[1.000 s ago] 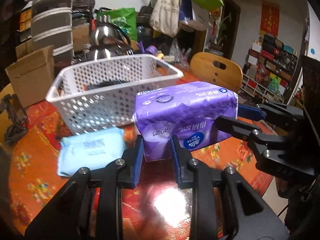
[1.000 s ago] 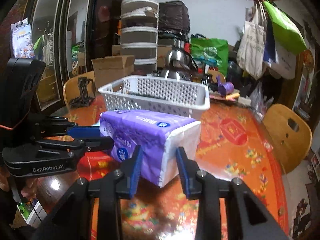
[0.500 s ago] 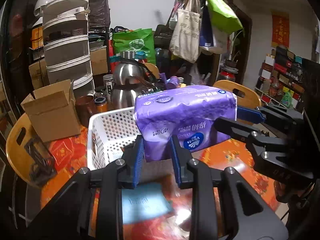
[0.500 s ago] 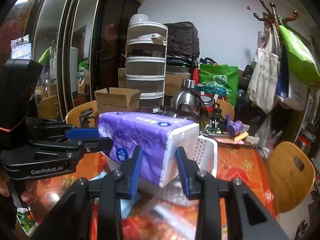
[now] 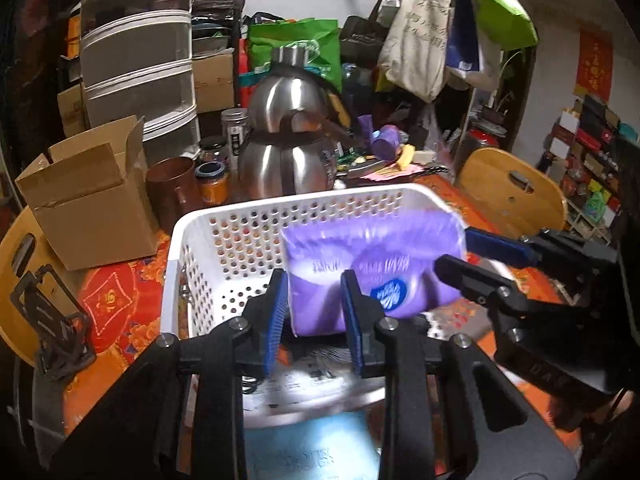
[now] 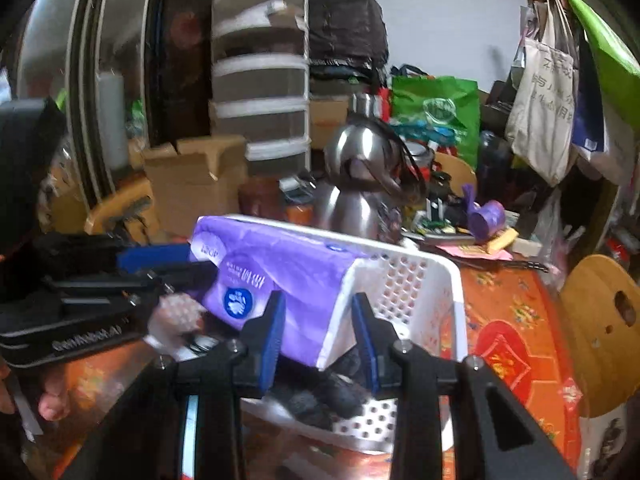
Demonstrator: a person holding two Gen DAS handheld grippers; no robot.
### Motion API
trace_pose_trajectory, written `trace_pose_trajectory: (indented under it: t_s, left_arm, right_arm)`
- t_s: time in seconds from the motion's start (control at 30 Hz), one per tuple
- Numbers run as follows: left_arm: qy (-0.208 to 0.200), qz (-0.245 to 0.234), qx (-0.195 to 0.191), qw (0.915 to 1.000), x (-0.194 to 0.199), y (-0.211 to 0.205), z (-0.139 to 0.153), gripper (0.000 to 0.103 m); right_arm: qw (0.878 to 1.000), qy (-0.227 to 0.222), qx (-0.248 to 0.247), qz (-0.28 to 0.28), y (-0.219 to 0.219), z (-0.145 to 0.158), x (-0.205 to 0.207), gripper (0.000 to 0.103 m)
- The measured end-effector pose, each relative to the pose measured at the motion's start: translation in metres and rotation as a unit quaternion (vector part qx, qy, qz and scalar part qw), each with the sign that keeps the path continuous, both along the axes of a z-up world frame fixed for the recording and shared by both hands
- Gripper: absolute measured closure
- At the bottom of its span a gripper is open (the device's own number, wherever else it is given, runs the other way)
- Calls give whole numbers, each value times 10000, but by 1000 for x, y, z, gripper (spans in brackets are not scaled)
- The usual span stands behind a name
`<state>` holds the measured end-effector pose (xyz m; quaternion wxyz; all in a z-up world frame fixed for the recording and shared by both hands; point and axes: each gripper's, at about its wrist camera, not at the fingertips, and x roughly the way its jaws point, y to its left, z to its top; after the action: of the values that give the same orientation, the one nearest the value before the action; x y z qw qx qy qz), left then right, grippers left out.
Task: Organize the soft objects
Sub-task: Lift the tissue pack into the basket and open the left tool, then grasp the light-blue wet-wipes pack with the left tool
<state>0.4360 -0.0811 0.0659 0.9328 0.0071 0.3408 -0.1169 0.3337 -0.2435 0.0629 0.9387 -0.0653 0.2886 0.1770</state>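
A purple tissue pack point(image 5: 372, 264), blurred, hangs tilted over the white perforated basket point(image 5: 200, 220), its lower edge inside the rim. My left gripper point(image 5: 314, 280) straddles its near-left end. Its jaws are opening, and a thin gap shows between the left pad and the pack. My right gripper point(image 6: 318, 304) is shut on the pack's point(image 6: 280, 272) white right end above the basket point(image 6: 448, 272). Each gripper also shows in the other's view: the right gripper point(image 5: 454, 250) and the left gripper point(image 6: 200, 262). A light blue soft pack point(image 5: 312, 444) lies on the table below my left gripper.
A dark object point(image 6: 320, 396) lies in the basket. Behind it stand a steel kettle point(image 5: 288, 160), a brown jar point(image 5: 172, 188) and an open cardboard box point(image 5: 92, 200). A black stand point(image 5: 52, 320) sits at left, a wooden chair point(image 5: 512, 196) at right.
Both grippers carried the purple pack forward and slightly up, from above the table to over the basket. It now dips into the basket, and the left jaws stand a little wider.
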Motion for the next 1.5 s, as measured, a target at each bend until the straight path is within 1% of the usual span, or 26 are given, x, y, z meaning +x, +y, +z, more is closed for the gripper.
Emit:
trace_pose_trajectory:
  t_s: [0.03,0.07,0.1,0.13,0.17,0.23,0.37,0.47,0.53,0.6,0.67,0.73,0.8,0.87,0.93,1.0,1.03,1.13,1.17,1.23,1.33,1.4,1.47,1.5]
  left_arm:
    - [22,6,32,10000,1,1,-4,73]
    - [10,8,56,10000,-1,2,-6,63]
    - [-18,36,63,10000,-2,4,-6,43]
    - [-53,104,52,9999,-3,7,-5,32]
    - [-86,171,13,9998,-4,11,-4,20]
    - [-131,197,-43,9997,-8,17,-1,19]
    - [-125,251,45,9996,-17,20,6,19]
    - [-103,317,55,9994,-26,22,12,19]
    - [-63,314,6,9995,-32,24,14,19]
    - [-105,327,47,9994,-45,26,19,19]
    - [-119,306,52,9994,-61,31,21,19]
    - [-147,352,90,9992,-80,39,21,19]
    - [-112,431,-35,9990,-102,56,19,19]
    - [24,580,-156,9982,-119,76,9,15]
    - [183,667,-101,9976,-128,89,-7,14]
    - [352,760,-113,9964,-132,100,-28,14]
    - [520,805,-146,9953,-131,106,-42,14]
    - [930,813,-282,9919,-127,118,-80,14]
    - [1071,787,-311,9906,-127,120,-92,14]
    - [1247,685,-340,9892,-127,119,-113,14]
    - [1282,584,-344,9894,-131,116,-128,14]
    - [1335,536,-358,9890,-131,115,-136,14]
    - [1401,442,-433,9882,-127,113,-143,14]
    - [1423,401,-459,9880,-126,112,-146,14]
  right_arm:
    - [9998,45,-177,-45,2,-5,4,67]
    - [9996,94,-254,-69,1,-9,7,54]
    - [9994,162,-259,-134,-4,-11,8,35]
    - [9993,219,-231,-208,-9,-13,11,31]
    - [9992,243,-198,-258,-15,-15,11,29]
    - [9985,258,-146,-458,-29,-16,11,28]
    - [9969,474,37,-630,-54,-18,9,26]
    - [9964,500,91,-676,-60,-17,4,26]
    - [9965,472,39,-687,-60,-15,-1,26]
    - [9967,433,7,-689,-61,-12,-6,26]
    - [9967,421,108,-685,-63,-8,-13,26]
    - [9966,410,302,-647,-65,-5,-25,26]
    - [9956,455,539,-624,-66,-6,-40,26]
    - [9943,540,661,-640,-64,-10,-57,26]
    - [9935,635,619,-716,-57,-22,-75,25]
    - [9925,789,701,-624,-46,-39,-87,25]
    - [9911,912,789,-556,-41,-49,-91,25]
    - [9845,1405,980,-383,-24,-79,-96,25]
    - [9831,1507,992,-305,-15,-89,-98,25]
    - [9827,1564,971,-218,-5,-102,-101,26]
    - [9815,1716,851,-10,15,-120,-103,32]
    - [9807,1815,721,117,27,-129,-102,41]
    - [9803,1883,575,176,37,-136,-99,45]
    - [9794,1940,530,200,42,-140,-96,45]
